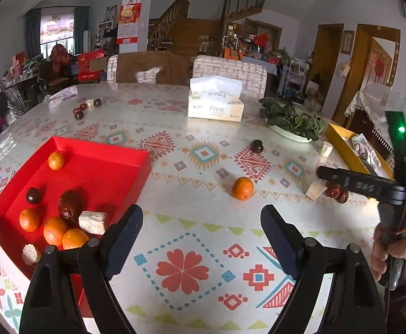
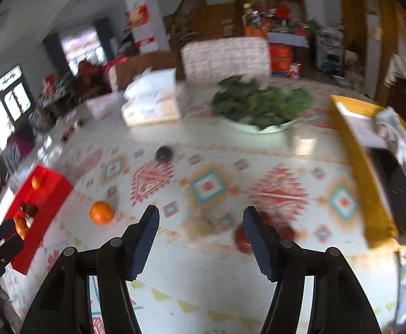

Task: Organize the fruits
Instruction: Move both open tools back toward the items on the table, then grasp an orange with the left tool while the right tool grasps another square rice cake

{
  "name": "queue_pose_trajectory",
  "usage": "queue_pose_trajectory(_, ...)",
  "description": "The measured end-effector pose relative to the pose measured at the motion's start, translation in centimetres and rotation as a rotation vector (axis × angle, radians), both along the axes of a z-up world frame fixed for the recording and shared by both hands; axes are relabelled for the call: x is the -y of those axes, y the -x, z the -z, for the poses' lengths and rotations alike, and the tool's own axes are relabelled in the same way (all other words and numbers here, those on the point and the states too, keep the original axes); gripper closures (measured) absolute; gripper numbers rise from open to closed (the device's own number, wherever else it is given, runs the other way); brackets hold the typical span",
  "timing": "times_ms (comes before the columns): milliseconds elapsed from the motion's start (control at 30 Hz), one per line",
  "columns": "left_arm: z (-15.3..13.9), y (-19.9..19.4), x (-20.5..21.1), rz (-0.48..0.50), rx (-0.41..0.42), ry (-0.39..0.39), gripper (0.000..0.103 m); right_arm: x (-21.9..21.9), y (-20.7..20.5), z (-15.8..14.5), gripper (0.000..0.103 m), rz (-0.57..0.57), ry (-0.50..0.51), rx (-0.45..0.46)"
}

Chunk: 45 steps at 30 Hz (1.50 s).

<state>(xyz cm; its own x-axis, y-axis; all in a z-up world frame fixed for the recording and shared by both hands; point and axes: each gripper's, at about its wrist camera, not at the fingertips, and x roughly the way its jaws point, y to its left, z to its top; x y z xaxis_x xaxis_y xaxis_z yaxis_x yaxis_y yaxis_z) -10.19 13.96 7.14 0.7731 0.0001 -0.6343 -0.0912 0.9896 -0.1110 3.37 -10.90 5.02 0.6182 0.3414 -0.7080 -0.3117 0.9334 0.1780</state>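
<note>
The left gripper (image 1: 201, 224) hangs over the patterned tablecloth (image 1: 192, 222) with its jaws spread wide and nothing between them, its left finger just beside the near right corner of the red tray (image 1: 102, 156). Inside the tray lie several oranges, one small one (image 1: 56, 160) apart near the far wall and three (image 1: 54, 229) bunched at the near end, along with a dark round plum (image 1: 33, 195), a wrinkled red date (image 1: 68, 204) and two pale cut chunks (image 1: 93, 221). Out on the cloth a single orange (image 1: 242, 188) sits well right of the tray, and another dark plum (image 1: 256, 146) lies farther back. The right gripper (image 2: 201, 225), seen from its own blurred camera, is held partly open and holds nothing; red dates (image 2: 242, 240) lie on the cloth just under its right finger, though the blur hides whether they touch. From the left view, the same dates (image 1: 335, 190) rest beside a pale chunk (image 1: 315, 190) below that gripper's arm, with the person's hand (image 1: 395, 253) wrapped round the handle. A tissue box (image 1: 215, 105), a bowl of leafy greens (image 1: 292, 119) and a yellow box (image 1: 350, 150) stand toward the far side of the table.
</note>
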Motion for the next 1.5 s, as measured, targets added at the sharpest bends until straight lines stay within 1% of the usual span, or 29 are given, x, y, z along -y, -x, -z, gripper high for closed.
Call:
queue_pose_trajectory(67,0.4,-0.5,0.1,-0.003,-0.014,-0.013,0.017,-1.5,-0.6,0.9,0.036,-0.024,0.032,-0.016)
queue_pose_trajectory(167,0.8,-1.1,0.6,-0.012,-0.022,-0.060,0.017,-2.8,-0.8,2.0,0.036,-0.045,0.094,-0.012)
queue_pose_trajectory(300,1.3,-1.9,0.9,-0.024,-0.028,-0.094,0.017,-3.5,-0.7,3.2,0.036,-0.049,0.183,-0.006)
queue_pose_trajectory(367,1.5,-2.2,1.2,-0.028,-0.029,-0.114,0.017,-3.6,-1.0,3.8,0.036,-0.044,0.202,-0.019)
queue_pose_trajectory(467,1.8,-2.6,1.4,-0.030,-0.038,-0.134,0.017,-3.5,-1.3,4.4,0.036,-0.044,0.201,-0.039)
queue_pose_trajectory(500,2.0,-2.7,1.4,-0.029,-0.041,-0.138,0.017,-3.4,-1.3,4.4,0.038,-0.042,0.198,-0.044)
queue_pose_trajectory(533,2.0,-2.8,1.5,-0.028,-0.044,-0.140,0.017,-3.3,-1.3,4.4,0.044,-0.038,0.195,-0.046)
queue_pose_trajectory(633,2.3,-3.1,1.7,-0.026,-0.047,-0.147,0.017,-3.0,-1.4,4.6,0.053,-0.030,0.189,-0.064)
queue_pose_trajectory(733,2.3,-3.3,2.2,-0.023,-0.044,-0.169,0.017,-2.7,-1.3,4.5,0.059,-0.020,0.192,-0.065)
queue_pose_trajectory(800,2.4,-3.5,2.4,-0.017,-0.046,-0.175,0.017,-2.5,-1.3,4.4,0.060,-0.017,0.180,-0.069)
queue_pose_trajectory(967,2.7,-4.2,2.8,-0.008,-0.057,-0.179,0.017,-2.3,-1.1,4.4,0.060,-0.013,0.167,-0.072)
queue_pose_trajectory(1100,3.1,-5.0,3.0,-0.003,-0.074,-0.166,0.017,-2.1,-0.9,4.3,0.060,-0.013,0.155,-0.076)
queue_pose_trajectory(1233,3.5,-6.1,3.0,0.009,-0.083,-0.139,0.017,-1.8,-0.8,4.3,0.060,-0.012,0.143,-0.080)
queue_pose_trajectory(1367,4.1,-7.6,2.9,0.042,-0.103,-0.064,0.017,-1.5,-0.8,4.2,0.060,-0.008,0.124,-0.084)
queue_pose_trajectory(1433,4.5,-8.6,3.1,0.054,-0.120,-0.056,0.017,-1.5,-0.8,4.1,0.060,-0.009,0.122,-0.084)
queue_pose_trajectory(1500,4.7,-9.0,3.6,0.070,-0.119,-0.067,0.017,-1.4,-0.8,4.1,0.060,-0.009,0.124,-0.080)
